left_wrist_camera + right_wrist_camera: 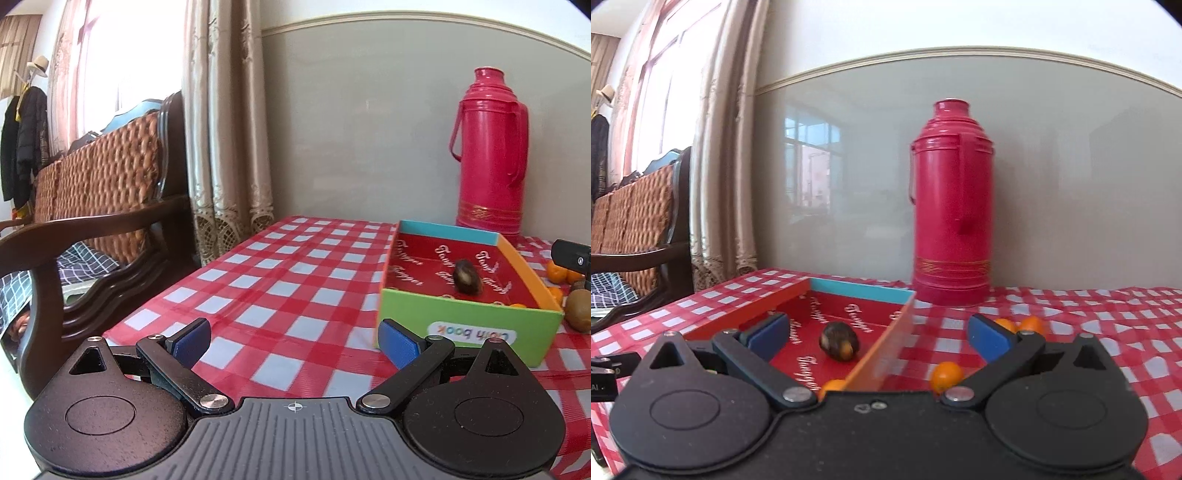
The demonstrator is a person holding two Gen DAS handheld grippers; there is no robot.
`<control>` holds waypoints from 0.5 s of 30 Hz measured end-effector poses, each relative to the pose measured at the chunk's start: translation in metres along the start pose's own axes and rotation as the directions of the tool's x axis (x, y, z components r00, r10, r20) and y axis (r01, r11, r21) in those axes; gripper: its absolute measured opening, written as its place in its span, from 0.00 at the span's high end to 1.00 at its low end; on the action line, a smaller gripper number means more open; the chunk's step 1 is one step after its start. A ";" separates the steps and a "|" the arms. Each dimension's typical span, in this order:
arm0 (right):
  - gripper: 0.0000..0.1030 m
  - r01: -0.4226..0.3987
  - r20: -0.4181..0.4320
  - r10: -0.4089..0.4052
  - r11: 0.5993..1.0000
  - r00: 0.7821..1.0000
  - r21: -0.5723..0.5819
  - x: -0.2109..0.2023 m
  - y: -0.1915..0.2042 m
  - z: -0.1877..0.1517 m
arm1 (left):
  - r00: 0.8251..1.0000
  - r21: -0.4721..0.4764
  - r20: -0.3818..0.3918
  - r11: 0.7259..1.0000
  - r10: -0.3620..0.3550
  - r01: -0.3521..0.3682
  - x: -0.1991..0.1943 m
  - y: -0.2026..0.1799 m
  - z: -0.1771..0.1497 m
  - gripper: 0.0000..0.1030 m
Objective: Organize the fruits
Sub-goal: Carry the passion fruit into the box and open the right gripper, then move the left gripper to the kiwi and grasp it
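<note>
A colourful cardboard box with a red inside stands on the checked table; it also shows in the right wrist view. A dark brown fruit lies in it, with a small orange fruit near the front wall. More small oranges and a kiwi lie right of the box. My left gripper is open and empty, left of the box. My right gripper is open and empty, straddling the box's orange right wall.
A tall pink thermos stands behind the box by the wall. A wooden wicker-backed bench and curtains are left of the table. The right gripper's body shows at the right edge.
</note>
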State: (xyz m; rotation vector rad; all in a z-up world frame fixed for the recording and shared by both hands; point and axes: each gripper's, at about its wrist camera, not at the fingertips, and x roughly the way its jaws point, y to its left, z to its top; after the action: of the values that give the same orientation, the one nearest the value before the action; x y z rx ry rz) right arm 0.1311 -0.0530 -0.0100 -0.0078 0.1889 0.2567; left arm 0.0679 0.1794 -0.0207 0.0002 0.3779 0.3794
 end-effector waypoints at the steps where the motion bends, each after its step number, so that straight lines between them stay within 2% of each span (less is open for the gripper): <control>1: 0.06 0.005 -0.003 -0.005 1.000 1.000 0.000 -0.001 -0.003 0.000 | 1.000 0.003 0.002 1.000 -0.004 0.004 0.000 -0.003 0.001 0.06; 15: 0.06 0.069 0.013 -0.069 0.998 0.998 0.004 -0.020 -0.047 0.004 | 0.997 0.036 0.024 0.997 -0.071 0.070 -0.011 -0.052 0.008 0.06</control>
State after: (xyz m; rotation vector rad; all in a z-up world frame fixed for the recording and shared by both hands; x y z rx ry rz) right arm 0.1252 -0.1038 -0.0034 -0.0094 0.1757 0.1873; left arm 0.0801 0.1271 -0.0130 0.0259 0.3588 0.3028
